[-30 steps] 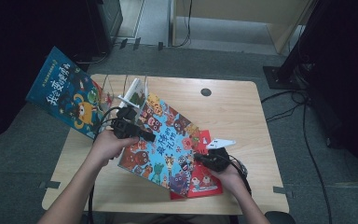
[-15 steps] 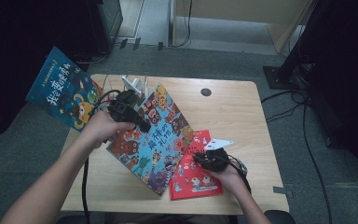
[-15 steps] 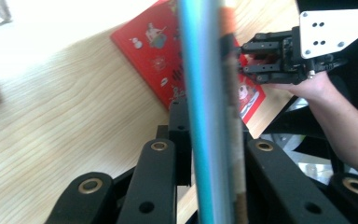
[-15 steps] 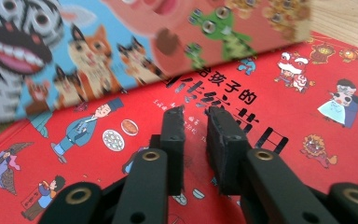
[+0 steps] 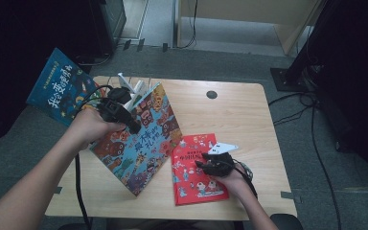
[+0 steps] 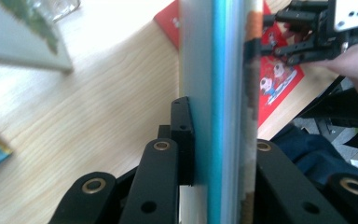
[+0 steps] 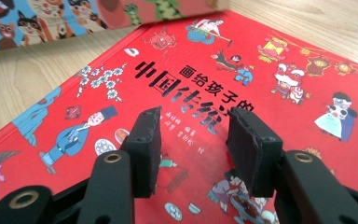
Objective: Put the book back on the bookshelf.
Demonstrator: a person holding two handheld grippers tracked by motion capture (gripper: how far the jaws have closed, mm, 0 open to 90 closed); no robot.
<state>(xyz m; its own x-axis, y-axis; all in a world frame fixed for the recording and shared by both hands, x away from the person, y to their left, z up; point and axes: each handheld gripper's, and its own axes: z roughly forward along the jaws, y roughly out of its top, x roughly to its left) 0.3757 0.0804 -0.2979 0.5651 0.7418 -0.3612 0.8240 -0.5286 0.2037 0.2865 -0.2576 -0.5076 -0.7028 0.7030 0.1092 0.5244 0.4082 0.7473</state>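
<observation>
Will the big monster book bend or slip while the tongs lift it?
Probably not bend: the monster book stays flat though the left tongs pinch only one edge. Its thick spine hints it's heavy, so it might swing. The cover looks glossy, so it could slip.

My left gripper (image 5: 133, 125) is raised above the table, forearm stretched in from the lower left, jaws clamped on a book's edge (image 6: 223, 93). My right gripper (image 5: 202, 164) rests low, jaws just opening with nothing between them.
</observation>
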